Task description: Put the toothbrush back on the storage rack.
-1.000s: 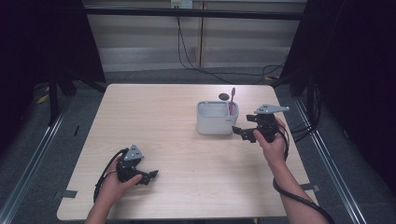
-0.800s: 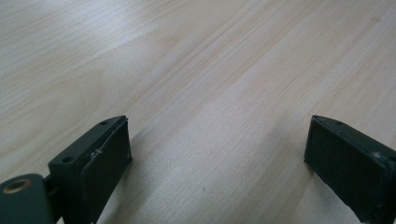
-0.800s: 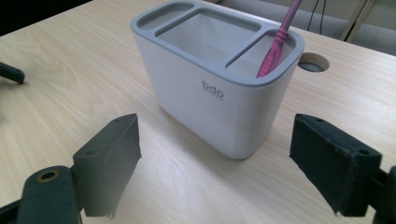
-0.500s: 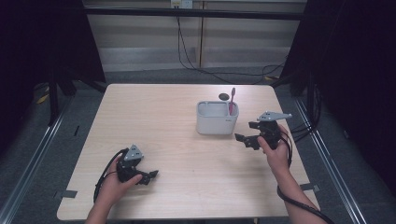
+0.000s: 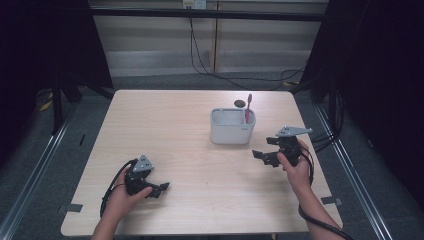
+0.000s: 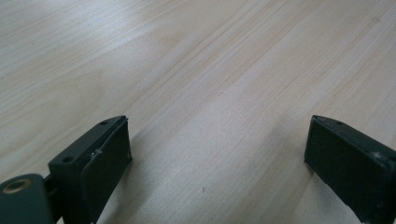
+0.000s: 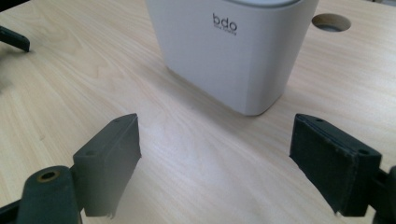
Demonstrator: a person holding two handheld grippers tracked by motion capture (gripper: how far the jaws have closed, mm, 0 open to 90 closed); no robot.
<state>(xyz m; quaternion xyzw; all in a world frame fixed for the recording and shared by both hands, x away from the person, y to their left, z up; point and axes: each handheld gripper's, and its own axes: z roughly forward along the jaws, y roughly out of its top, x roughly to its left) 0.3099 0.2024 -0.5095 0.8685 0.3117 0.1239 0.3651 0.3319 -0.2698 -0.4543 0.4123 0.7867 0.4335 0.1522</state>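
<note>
A white holder [image 5: 232, 127] marked "bdo" [image 7: 233, 49] stands on the table right of centre. A pink toothbrush [image 5: 248, 108] stands upright in its right end. My right gripper [image 5: 265, 154] is open just right of and nearer than the holder, jaws wide apart over bare wood [image 7: 215, 158]. My left gripper [image 5: 161, 189] rests low at the near left of the table, open with nothing between its jaws [image 6: 217, 149].
A round cable hole [image 5: 240, 103] lies in the wooden table [image 5: 165, 130] just behind the holder, also seen as a hole [image 7: 330, 22] in the right gripper view. Cables run along the floor behind the table. Dark curtains flank both sides.
My right gripper has drawn back from the holder toward the near right of the table. The left gripper has stayed put.
</note>
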